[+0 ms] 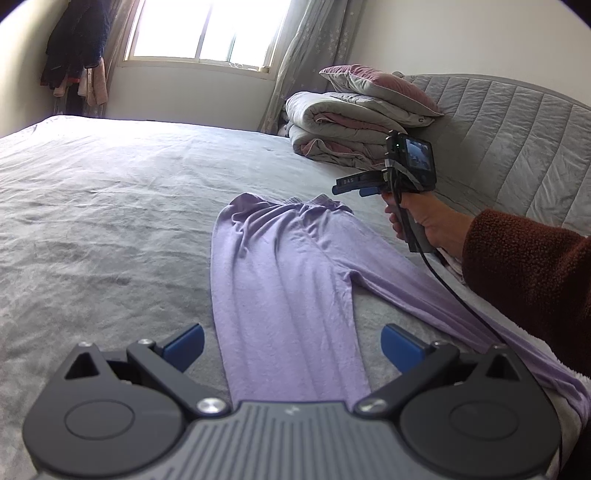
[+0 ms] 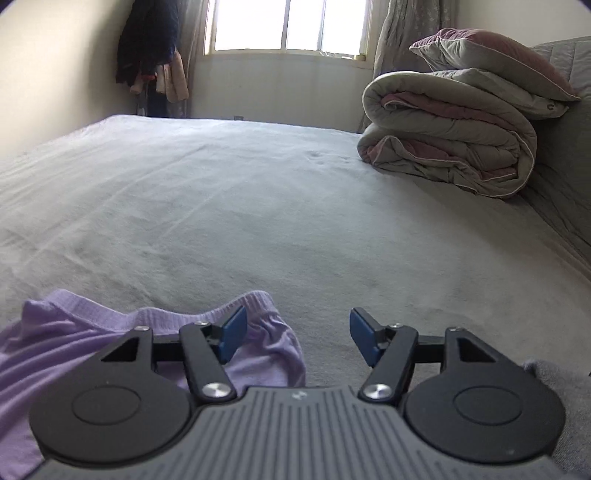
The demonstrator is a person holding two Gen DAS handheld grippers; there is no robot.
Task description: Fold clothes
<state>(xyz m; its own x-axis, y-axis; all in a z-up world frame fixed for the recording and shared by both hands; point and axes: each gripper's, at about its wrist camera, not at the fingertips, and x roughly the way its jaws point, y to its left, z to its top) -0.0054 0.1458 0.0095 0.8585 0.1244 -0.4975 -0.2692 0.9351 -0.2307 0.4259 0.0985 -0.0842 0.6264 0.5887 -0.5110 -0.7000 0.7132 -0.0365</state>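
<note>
Grey bed (image 1: 92, 221) carries lilac trousers (image 1: 280, 280) spread flat, waistband toward the window (image 1: 207, 29); left gripper (image 1: 291, 343) and right gripper (image 2: 297, 339) hover over them, fingers apart, empty; folded duvet (image 2: 450, 140) by headboard

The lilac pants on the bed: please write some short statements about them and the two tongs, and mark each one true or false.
1. The lilac knit pants lie spread flat on the grey bed cover. True.
2. The left tongs are shut on a pant leg. False: they are open above the leg.
3. The right tongs are open near the ribbed waistband. True.
4. The folded grey-and-pink quilt lies on top of the pants. False: it sits apart, by the headboard.
</note>
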